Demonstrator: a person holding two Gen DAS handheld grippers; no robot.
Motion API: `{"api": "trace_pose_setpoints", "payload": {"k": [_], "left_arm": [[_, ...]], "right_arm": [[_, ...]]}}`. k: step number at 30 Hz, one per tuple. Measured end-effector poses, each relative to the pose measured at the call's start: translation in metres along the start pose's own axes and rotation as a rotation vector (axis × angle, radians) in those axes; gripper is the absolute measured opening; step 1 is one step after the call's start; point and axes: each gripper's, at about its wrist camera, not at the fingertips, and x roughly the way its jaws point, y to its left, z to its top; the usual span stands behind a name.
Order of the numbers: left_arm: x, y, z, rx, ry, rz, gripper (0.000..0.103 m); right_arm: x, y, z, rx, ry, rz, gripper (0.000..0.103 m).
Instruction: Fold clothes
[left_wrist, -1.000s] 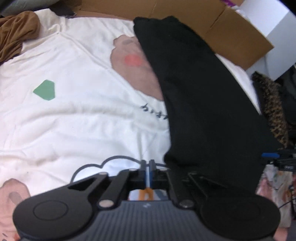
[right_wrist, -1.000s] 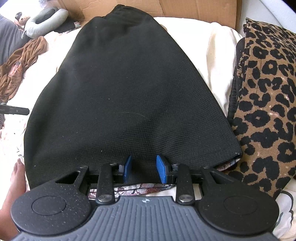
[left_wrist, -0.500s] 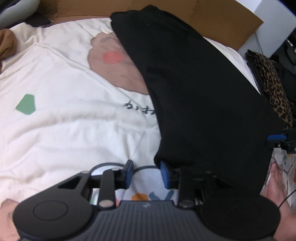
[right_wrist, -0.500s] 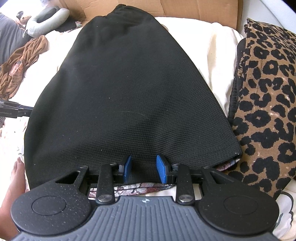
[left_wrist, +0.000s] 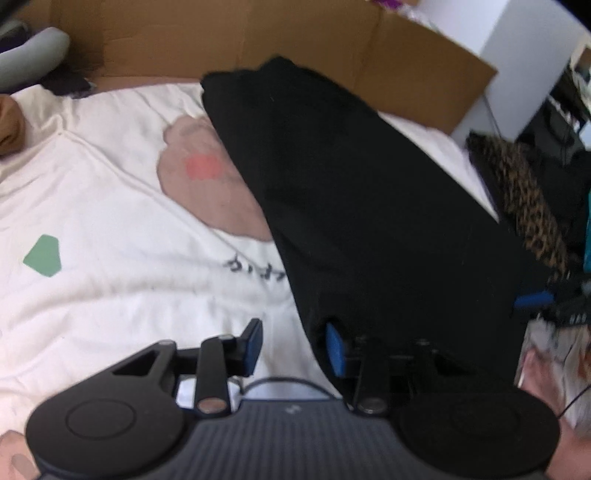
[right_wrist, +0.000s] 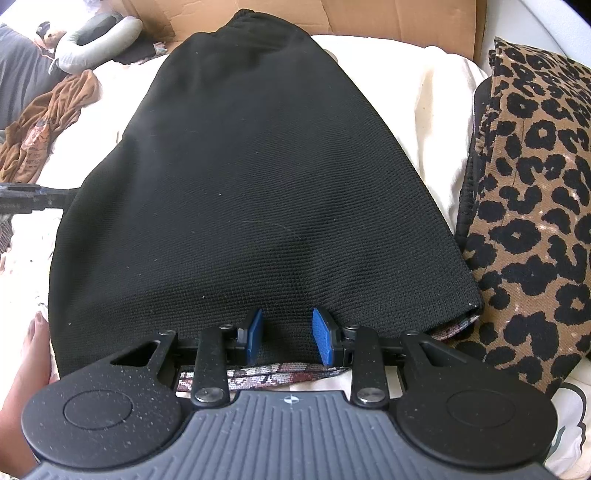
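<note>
Black knit skirt (right_wrist: 258, 184) is spread on the bed; its hem is straddled by the right hand-held gripper (right_wrist: 286, 336), pads apart, while the left hand-held gripper (left_wrist: 293, 347), just opened, is held empty beside its edge.

Bedroom — bedsheet (left_wrist: 110, 295), leopard pillow (right_wrist: 535, 203)

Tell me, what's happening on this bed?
A person with a claw in each hand is folding a black skirt laid flat on a white blanket. The left claw has just been opening beside the skirt's edge, nothing between its pads. The right claw sits over the near hem, pads apart.
</note>
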Motion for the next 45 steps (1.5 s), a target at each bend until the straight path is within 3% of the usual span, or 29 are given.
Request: {"api": "trace_pose_setpoints", "payload": {"k": [4, 7, 17, 18, 19, 20, 33, 36, 38, 45], "left_arm": [[-0.001, 0.008, -0.001, -0.039, -0.008, 0.006, 0.028], [-0.001, 0.009, -0.003, -0.032, 0.006, 0.001, 0.026], [0.006, 0.002, -0.008, 0.041, 0.012, -0.032, 0.03], [0.007, 0.002, -0.009, 0.05, 0.012, -0.036, 0.026], [0.007, 0.002, -0.009, 0.055, 0.013, -0.041, 0.012], [0.007, 0.003, -0.01, 0.056, 0.012, -0.044, 0.005], [-0.021, 0.023, -0.03, -0.03, 0.025, 0.008, 0.0], [-0.031, 0.029, -0.027, -0.059, 0.017, 0.016, 0.002], [-0.033, 0.028, -0.021, -0.071, 0.006, 0.018, 0.009], [-0.016, 0.004, -0.005, -0.044, 0.003, -0.072, 0.01]], "right_arm": [[-0.001, -0.001, -0.001, -0.005, -0.001, 0.002, 0.037], [-0.001, -0.002, -0.002, -0.008, -0.002, 0.003, 0.037], [-0.002, -0.001, -0.002, -0.016, 0.0, -0.001, 0.037], [-0.002, 0.0, -0.002, -0.017, 0.001, -0.002, 0.037], [-0.002, 0.0, -0.002, -0.017, 0.001, -0.002, 0.037], [-0.002, 0.0, -0.002, -0.018, 0.001, -0.003, 0.037], [0.0, 0.001, -0.003, -0.02, -0.002, -0.004, 0.037], [-0.001, 0.0, -0.004, -0.014, -0.004, -0.005, 0.037], [-0.002, 0.0, -0.004, -0.013, -0.005, -0.004, 0.037], [-0.007, -0.009, -0.007, -0.008, -0.005, -0.01, 0.035]]}}
